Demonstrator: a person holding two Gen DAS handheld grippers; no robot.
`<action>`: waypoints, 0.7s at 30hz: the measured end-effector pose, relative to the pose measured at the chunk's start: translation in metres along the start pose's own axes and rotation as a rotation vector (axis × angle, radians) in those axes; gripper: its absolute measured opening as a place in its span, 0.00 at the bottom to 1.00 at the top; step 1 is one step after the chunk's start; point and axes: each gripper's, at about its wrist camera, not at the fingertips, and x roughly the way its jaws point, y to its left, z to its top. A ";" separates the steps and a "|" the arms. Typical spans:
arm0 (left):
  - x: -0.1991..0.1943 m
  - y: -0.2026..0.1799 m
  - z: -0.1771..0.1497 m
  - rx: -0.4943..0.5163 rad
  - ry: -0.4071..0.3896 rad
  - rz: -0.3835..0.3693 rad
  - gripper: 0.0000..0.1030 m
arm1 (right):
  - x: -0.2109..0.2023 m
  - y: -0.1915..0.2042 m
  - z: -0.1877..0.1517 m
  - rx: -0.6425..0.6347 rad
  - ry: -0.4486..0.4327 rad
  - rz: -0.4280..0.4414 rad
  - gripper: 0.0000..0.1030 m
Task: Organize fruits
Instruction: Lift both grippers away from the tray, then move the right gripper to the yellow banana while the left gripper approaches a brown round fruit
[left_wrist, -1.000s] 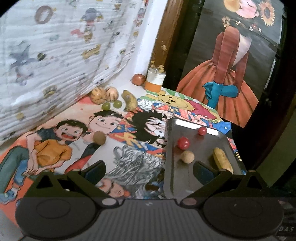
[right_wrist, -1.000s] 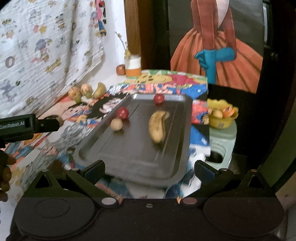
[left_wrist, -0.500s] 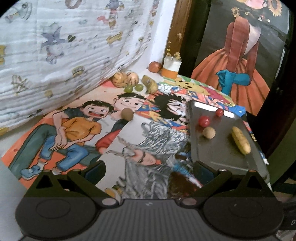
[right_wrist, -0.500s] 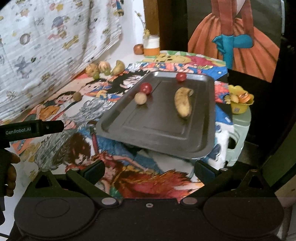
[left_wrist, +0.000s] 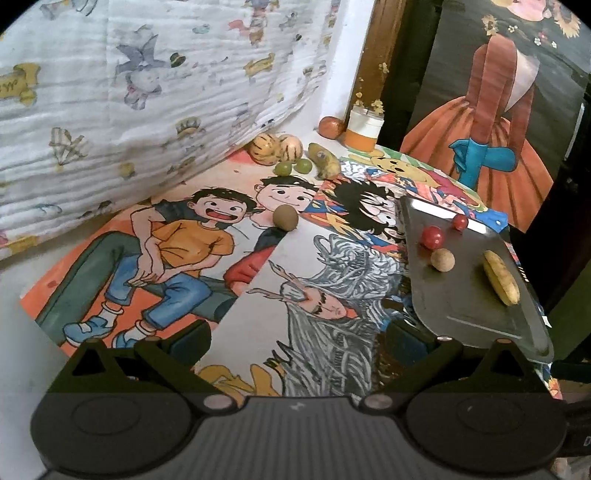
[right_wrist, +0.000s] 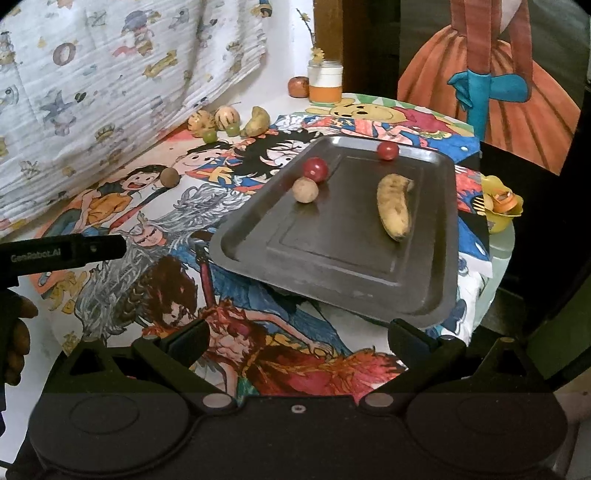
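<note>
Both my hand-held grippers hang released over the cartoon-covered desk, fruit ahead of them.

Nearest me, my left hand-held gripper (left_wrist: 297, 345) and my right hand-held gripper (right_wrist: 298, 341) each have their fingers spread wide with nothing between them. Just beyond the right one, the dark rectangular metal tray (right_wrist: 332, 266) lies on the desk (left_wrist: 258, 295), carrying a spotted yellow banana (right_wrist: 394, 209), a round tan fruit (right_wrist: 305, 189) beside a larger red round fruit (right_wrist: 315, 169), and a smaller red round fruit (right_wrist: 387, 150) at its far rim. Left of the tray, a brown oval fruit (left_wrist: 285, 218) sits alone on the drawings. Farthest, against the printed white cloth (left_wrist: 147, 92), are two striped pale melons (left_wrist: 275, 148), two green grapes (left_wrist: 292, 167) and a second yellow banana (left_wrist: 324, 159).
</note>
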 end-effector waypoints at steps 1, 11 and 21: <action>0.001 0.001 0.001 -0.001 0.000 0.002 1.00 | 0.001 0.000 0.002 0.000 0.001 0.004 0.99; 0.011 0.007 0.008 -0.002 0.007 0.009 1.00 | 0.007 0.005 0.030 0.001 -0.014 0.060 0.99; 0.025 0.010 0.025 0.009 -0.016 0.020 1.00 | 0.021 0.014 0.080 -0.019 -0.042 0.185 0.99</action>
